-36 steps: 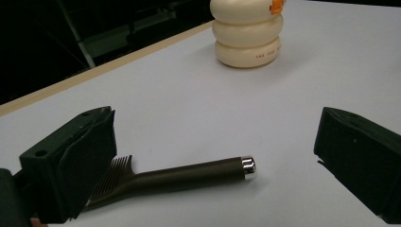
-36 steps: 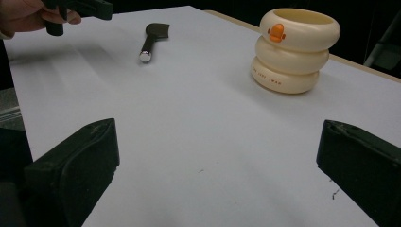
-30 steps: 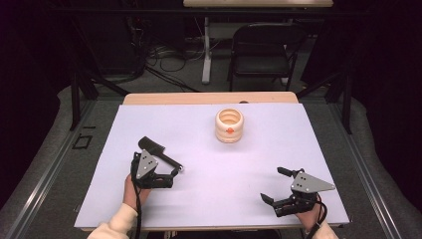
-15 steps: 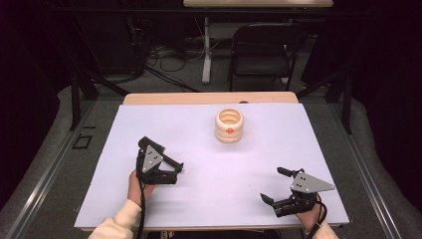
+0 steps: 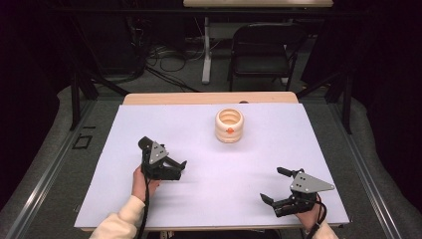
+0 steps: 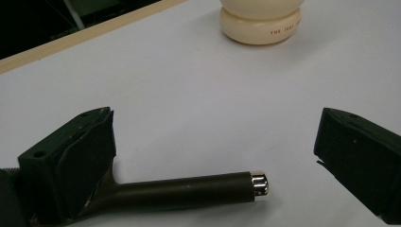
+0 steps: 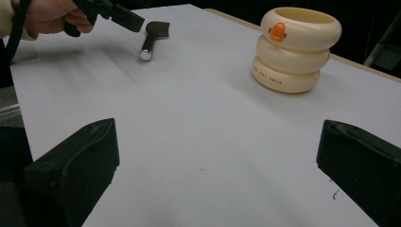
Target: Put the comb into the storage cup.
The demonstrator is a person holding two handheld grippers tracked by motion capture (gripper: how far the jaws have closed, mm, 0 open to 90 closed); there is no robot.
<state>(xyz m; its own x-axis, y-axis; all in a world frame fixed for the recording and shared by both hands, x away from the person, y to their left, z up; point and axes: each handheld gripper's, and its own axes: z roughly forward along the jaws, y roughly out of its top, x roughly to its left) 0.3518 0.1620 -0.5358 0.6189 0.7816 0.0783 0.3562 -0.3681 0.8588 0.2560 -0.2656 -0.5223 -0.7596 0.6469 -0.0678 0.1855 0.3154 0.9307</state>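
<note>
The bench (image 5: 209, 199) carries a pale lilac sheet that reaches nearly to every edge, with a strip of bare wood showing along the far side.

On the left, a hand (image 5: 142, 180) holds the left tongs (image 5: 180, 168) low over the sheet, jaws pointing right toward the middle. In the left gripper view the jaws stand wide apart and grip nothing. A dark tool with a round handle and a shiny metal end cap (image 6: 189, 189) lies flat on the sheet between them, its broader end at the left jaw; whether it touches that jaw cannot be told. In the right gripper view the tool (image 7: 152, 40) lies just beside those tongs.

Further right and toward the far edge stands a cream holder of three stacked rings (image 5: 229, 125), upright, open-topped, with an orange mark on its upper ring. It stands well apart from both tongs, with bare sheet all around.

At the near right corner the right tongs (image 5: 272, 186) hover close to the front edge, jaws wide apart and empty, facing open sheet.
</note>
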